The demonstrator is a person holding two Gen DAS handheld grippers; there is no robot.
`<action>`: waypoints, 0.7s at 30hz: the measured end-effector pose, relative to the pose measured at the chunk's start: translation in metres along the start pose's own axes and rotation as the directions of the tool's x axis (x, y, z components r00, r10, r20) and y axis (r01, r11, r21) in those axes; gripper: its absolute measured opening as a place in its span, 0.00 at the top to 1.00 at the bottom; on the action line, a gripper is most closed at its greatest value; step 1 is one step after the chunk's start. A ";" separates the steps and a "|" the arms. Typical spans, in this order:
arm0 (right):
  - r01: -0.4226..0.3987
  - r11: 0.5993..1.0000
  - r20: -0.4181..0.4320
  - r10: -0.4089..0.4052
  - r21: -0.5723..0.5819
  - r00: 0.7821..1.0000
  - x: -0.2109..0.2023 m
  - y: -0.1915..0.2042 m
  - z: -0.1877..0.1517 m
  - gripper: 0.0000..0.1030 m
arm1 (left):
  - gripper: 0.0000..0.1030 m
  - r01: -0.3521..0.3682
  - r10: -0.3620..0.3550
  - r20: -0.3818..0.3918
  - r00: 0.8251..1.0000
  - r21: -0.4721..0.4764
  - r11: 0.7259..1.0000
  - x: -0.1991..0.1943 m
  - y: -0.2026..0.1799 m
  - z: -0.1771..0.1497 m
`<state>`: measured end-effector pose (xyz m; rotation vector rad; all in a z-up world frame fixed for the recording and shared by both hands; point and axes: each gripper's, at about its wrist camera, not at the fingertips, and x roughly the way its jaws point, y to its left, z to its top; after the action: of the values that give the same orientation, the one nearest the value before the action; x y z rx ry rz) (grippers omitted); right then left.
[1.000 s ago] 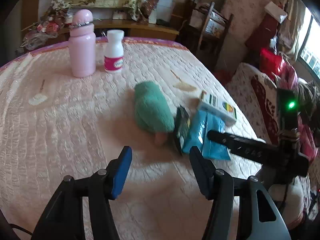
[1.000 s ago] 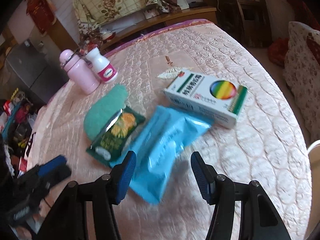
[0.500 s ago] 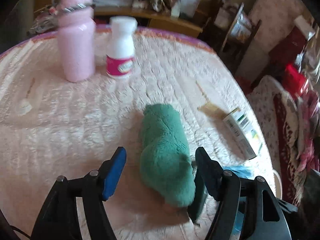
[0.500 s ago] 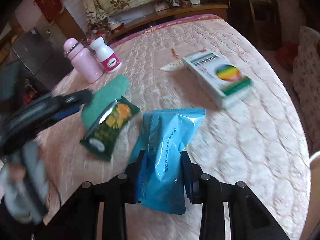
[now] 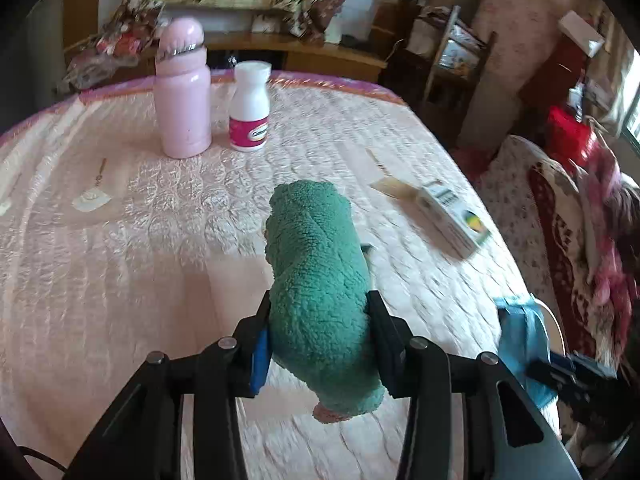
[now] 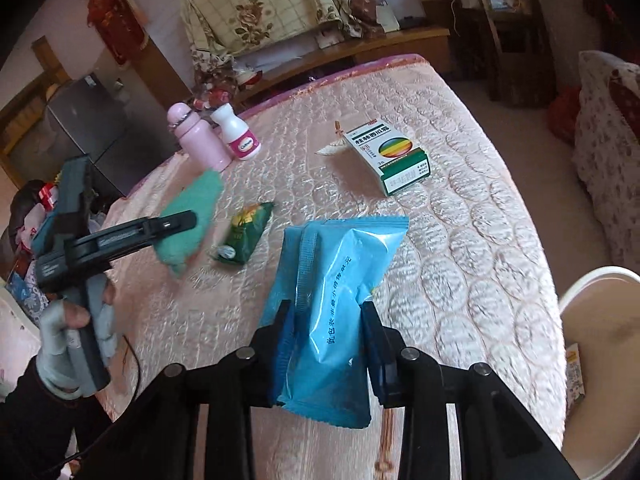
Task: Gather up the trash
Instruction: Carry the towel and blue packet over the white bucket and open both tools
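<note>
Now the left gripper (image 5: 318,338), jaws just closing, pinches the fluffy green cloth roll (image 5: 316,280) sticking out ahead; lift it clear gently. The right gripper (image 6: 328,344) clamps the glossy blue plastic packet (image 6: 336,300); carry it rightward toward the white bin rim (image 6: 592,280).

The blue packet (image 6: 336,320) is showing a line of Chinese characters, too small to read; the medicine box (image 6: 390,156) and white bottle's (image 6: 238,134) pink label are bearing print, illegible.
</note>
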<state>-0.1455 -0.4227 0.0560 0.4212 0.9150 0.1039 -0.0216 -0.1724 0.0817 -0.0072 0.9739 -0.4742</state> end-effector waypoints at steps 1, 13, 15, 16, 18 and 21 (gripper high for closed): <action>0.004 1.000 0.005 -0.004 -0.004 1.000 -0.004 0.001 -0.003 0.66 | 0.57 0.002 -0.002 0.003 1.000 0.012 1.000 -0.005 -0.005 -0.003; 0.082 0.996 0.037 -0.083 0.020 0.996 -0.052 -0.017 -0.033 0.66 | 0.56 0.057 -0.063 0.027 0.998 0.204 0.977 -0.032 -0.103 -0.052; 0.103 0.994 0.047 -0.105 0.039 0.993 -0.062 -0.027 -0.038 0.66 | 0.56 0.069 -0.076 0.023 0.997 0.221 0.973 -0.032 -0.116 -0.055; 0.114 0.992 0.051 -0.116 0.048 0.992 -0.066 -0.032 -0.040 0.66 | 0.56 0.077 -0.084 0.020 0.996 0.232 0.970 -0.032 -0.124 -0.057; 0.126 0.990 0.055 -0.130 0.068 0.990 -0.073 -0.042 -0.043 0.66 | 0.56 0.087 -0.093 0.012 0.996 0.250 0.964 -0.030 -0.137 -0.060; 0.145 0.984 0.063 -0.152 0.099 0.986 -0.086 -0.057 -0.049 0.66 | 0.56 0.102 -0.107 0.003 0.994 0.270 0.958 -0.029 -0.155 -0.066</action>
<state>-0.2413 -0.4825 0.0711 0.4396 0.8811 -0.0903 -0.1469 -0.2874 0.1005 0.1828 0.8882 -0.7007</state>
